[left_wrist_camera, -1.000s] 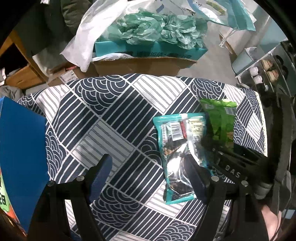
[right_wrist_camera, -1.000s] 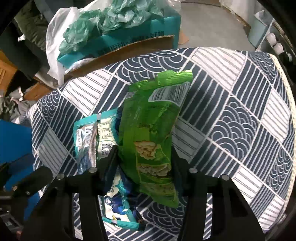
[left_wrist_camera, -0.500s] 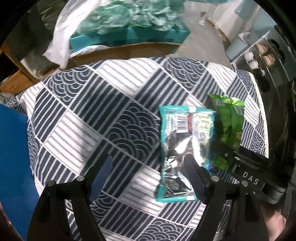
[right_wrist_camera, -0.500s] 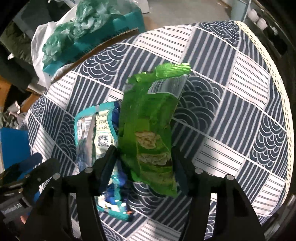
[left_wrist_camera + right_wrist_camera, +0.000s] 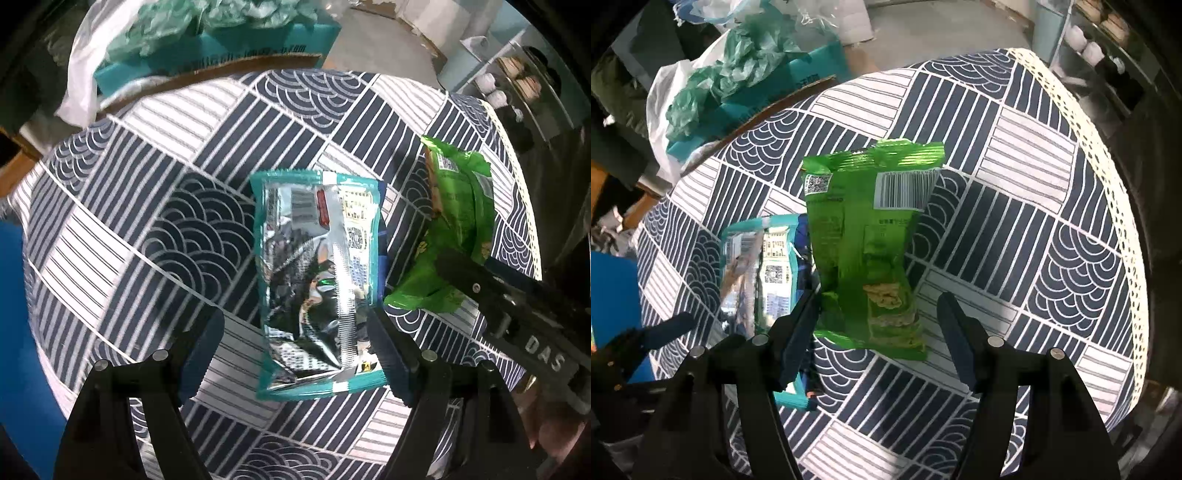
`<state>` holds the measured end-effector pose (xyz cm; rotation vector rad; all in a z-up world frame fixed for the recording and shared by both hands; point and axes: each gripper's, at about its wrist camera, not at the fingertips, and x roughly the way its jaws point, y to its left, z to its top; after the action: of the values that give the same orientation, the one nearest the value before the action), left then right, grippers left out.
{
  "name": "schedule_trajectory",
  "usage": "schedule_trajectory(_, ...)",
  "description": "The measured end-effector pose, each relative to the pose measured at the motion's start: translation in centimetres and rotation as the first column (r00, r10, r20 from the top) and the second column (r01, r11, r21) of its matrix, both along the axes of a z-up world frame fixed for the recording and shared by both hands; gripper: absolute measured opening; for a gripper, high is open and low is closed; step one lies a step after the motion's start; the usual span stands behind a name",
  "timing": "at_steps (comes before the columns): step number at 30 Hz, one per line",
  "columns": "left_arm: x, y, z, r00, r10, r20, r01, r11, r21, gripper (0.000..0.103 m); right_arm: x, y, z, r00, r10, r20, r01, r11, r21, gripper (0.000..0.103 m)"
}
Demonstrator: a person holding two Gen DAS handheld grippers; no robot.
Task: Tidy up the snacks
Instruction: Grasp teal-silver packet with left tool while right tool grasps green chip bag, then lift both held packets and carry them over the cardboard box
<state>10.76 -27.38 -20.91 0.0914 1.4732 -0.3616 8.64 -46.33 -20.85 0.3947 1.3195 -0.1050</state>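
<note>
A teal and silver snack packet lies flat on the patterned tablecloth. My left gripper hangs open over its near end, one finger on each side, neither pad pressing it. A green snack packet sits to the right of it, its lower end between the fingers of my right gripper. Those jaws are opening: the left finger still brushes the bag's edge and the right finger stands apart. The green packet and the teal packet each also show in the other view.
Behind the table stands a cardboard box with a teal carton and green tissue paper, and a white plastic bag beside it. A blue object lies at the left. The table's lace-trimmed edge runs on the right, with shelves beyond.
My right gripper's jaws have spread and let go of the green packet, which now sits further right of the teal one. My left gripper has shifted so that the teal packet lies between its fingers.
</note>
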Motion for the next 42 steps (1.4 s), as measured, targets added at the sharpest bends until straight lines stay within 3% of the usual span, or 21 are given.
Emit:
schedule_trajectory(11,1.0,-1.5,-2.5,0.993,0.099,-0.065,-0.101,0.994,-0.036,0.085,0.6,-0.3,-0.3,1.0,-0.014,-0.003,0.014,1.0,0.026,0.067)
schedule_trajectory(20,0.6,-5.6,-3.3,0.999,0.042,0.026,-0.043,0.999,0.027,0.088,0.7,-0.5,-1.0,1.0,-0.022,-0.007,0.022,0.999,0.043,0.067)
schedule_trajectory(22,0.4,-6.0,-3.3,0.998,0.033,0.053,-0.035,0.999,0.038,0.083,0.7,-0.4,-1.1,1.0,-0.023,-0.008,0.023,0.999,0.045,0.067)
schedule_trajectory(24,0.2,-6.3,-3.0,0.995,0.016,0.101,-0.024,0.997,0.074,0.061,0.7,-0.2,-1.2,1.0,-0.023,-0.007,0.023,0.999,0.041,0.068)
schedule_trajectory(28,-0.2,-5.9,-2.8,0.994,-0.009,0.113,0.004,0.999,0.049,0.053,1.0,0.3,-1.7,1.0,-0.015,-0.013,0.015,1.0,0.027,0.068)
schedule_trajectory(31,-0.2,-5.8,-2.3,0.993,-0.01,0.116,0.004,0.999,0.05,0.052,1.2,0.8,-2.2,1.0,-0.004,-0.019,0.004,1.0,0.013,0.067)
schedule_trajectory(35,-0.3,-5.2,-1.2,0.991,-0.017,0.135,0.01,0.999,0.052,0.049,1.3,1.2,-2.5,1.0,0.005,-0.007,-0.005,1.0,0.015,0.048)
schedule_trajectory(38,-0.3,-4.5,-0.4,0.99,-0.019,0.139,0.014,0.999,0.034,0.042,1.1,1.5,-1.9,1.0,0.016,0.003,-0.016,0.999,-0.033,0.044)
schedule_trajectory(42,-0.6,-3.0,0.8,0.987,-0.032,0.16,0.027,0.999,0.03,0.041,0.6,1.8,-1.0,0.999,0.026,0.026,-0.025,0.999,-0.035,0.043)
